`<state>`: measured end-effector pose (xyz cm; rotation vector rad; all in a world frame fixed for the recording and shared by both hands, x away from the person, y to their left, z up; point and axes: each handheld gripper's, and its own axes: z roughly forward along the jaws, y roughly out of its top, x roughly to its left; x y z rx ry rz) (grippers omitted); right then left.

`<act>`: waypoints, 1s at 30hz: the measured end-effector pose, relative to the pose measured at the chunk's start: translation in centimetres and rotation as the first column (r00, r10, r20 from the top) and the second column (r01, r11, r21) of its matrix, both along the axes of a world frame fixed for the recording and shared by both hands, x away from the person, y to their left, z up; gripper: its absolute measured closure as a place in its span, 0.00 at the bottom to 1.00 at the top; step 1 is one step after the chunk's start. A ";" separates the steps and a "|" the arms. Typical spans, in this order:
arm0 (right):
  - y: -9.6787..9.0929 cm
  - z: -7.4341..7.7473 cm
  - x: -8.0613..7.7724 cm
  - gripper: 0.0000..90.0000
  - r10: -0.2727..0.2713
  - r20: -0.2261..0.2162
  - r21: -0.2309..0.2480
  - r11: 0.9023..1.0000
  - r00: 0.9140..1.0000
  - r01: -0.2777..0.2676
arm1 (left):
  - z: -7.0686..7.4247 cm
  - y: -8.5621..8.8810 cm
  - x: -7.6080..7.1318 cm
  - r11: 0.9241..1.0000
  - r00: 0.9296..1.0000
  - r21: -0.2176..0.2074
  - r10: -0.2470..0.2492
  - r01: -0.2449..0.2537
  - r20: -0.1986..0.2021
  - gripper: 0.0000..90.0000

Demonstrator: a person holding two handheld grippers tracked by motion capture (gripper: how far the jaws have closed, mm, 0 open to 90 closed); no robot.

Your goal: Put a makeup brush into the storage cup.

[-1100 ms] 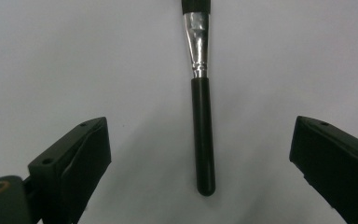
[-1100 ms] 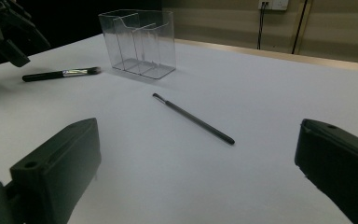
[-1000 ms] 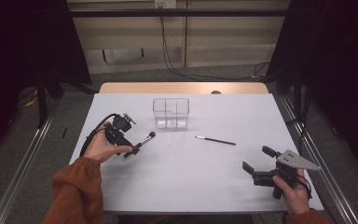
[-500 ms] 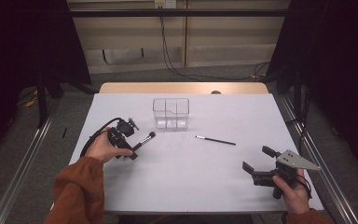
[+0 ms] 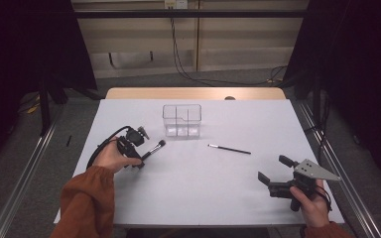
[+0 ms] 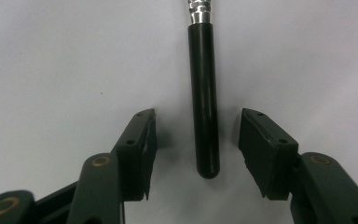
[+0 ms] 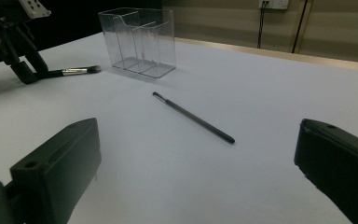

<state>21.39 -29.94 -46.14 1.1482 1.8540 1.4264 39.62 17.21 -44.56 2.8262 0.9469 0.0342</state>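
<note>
- Between the parted jaws of the left gripper point(image 6: 196, 156), the glossy black handle of a makeup brush point(image 6: 204, 100) is seen lying on the matte white table point(image 5: 198, 193), its ribbed silver ferrule ahead of the tips; nothing is clamped yet.
- A pick-up is judged in hand: the jaws need closing on the handle.
- Beyond it stands a clear plastic organizer point(image 5: 181, 120), rigid and partitioned.
- Ahead of the right gripper point(image 7: 198, 168), held wide open and empty, a thin black brush point(image 7: 193, 117) lies.
</note>
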 end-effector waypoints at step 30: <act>0.1 -0.1 0.0 0.00 0.006 -0.019 -0.007 1.000 1.000 -0.006 | 0.0 0.7 0.1 0.999 1.000 -0.050 -0.004 0.004 0.004 0.89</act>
